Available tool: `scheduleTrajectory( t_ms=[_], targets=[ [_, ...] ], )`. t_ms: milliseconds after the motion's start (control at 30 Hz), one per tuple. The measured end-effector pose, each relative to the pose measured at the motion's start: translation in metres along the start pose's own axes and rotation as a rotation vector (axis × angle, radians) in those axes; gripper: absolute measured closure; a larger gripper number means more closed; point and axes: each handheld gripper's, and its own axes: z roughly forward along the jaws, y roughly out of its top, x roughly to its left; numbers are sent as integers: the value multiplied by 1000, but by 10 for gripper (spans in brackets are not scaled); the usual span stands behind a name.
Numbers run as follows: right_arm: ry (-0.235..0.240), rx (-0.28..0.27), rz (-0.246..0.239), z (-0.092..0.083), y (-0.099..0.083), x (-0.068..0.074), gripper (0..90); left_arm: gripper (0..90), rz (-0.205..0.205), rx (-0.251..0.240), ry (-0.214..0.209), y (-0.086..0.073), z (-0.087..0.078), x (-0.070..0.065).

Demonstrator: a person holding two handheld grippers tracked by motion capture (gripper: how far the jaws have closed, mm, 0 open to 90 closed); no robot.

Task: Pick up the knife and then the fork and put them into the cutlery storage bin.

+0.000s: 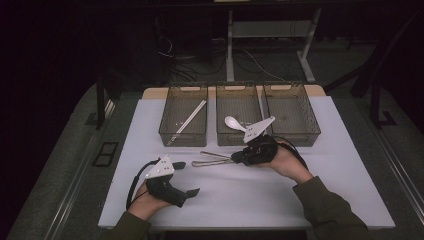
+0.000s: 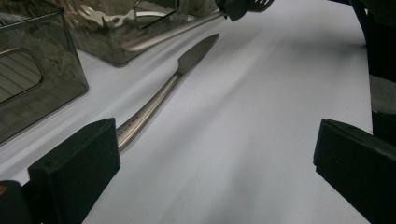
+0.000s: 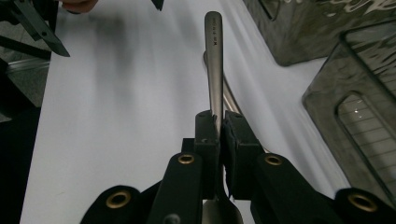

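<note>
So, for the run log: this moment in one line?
right gripper shut on spoon | knife on table | left gripper open, idle

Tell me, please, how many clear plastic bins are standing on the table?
3, in a row along the table's far edge: the left bin holds chopsticks, the middle bin holds a white spoon, and the right bin looks empty.
</note>
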Motion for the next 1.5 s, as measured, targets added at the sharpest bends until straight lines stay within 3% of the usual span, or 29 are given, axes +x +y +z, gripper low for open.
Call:
scheduleTrajectory(
  t_ms=[167,533,1500],
  targets=[
    [-9,-24,4,-10,1,-2,843,0,-2,-1,1,0,1,0],
    [-58,-74,64,-32,-2,-10,843,0,-2,0,1,0,1,0],
    [-268,-127,231,-91,-29,-50,843,0,-6,5,2,-1,2,0]
  ],
)
